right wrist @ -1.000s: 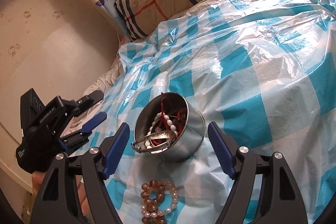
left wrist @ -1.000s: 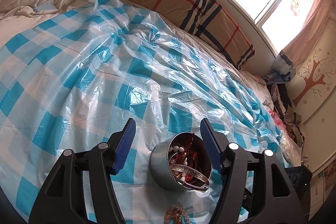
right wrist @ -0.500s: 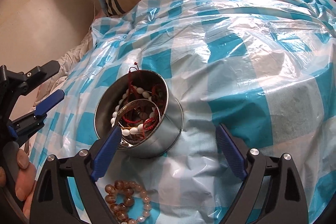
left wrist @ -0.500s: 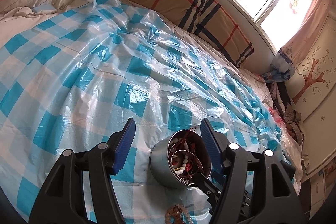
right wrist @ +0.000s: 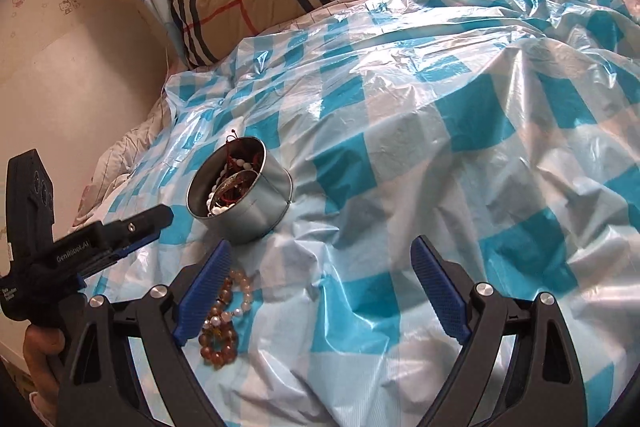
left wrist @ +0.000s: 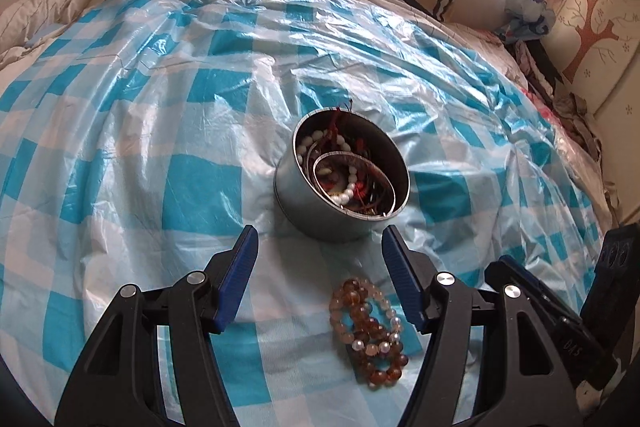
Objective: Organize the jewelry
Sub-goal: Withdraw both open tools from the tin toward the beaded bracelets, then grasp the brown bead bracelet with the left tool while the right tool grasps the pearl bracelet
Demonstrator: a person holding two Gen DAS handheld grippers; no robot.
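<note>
You have pulled both grippers back from the metal tin since 0.5 s ago. Your left gripper now hangs short of it with jaws spread wide and empty; before, its blue pads flanked the tin. Your right gripper is also wide open and holds nothing, and it has swung right, so the tin sits ahead and left of it. The tin stands upright on the blue-checked plastic sheet, holding white beads, red cords and a silver bangle. The amber bead bracelet lies on the sheet just in front of the tin, between your left gripper's fingers.
</note>
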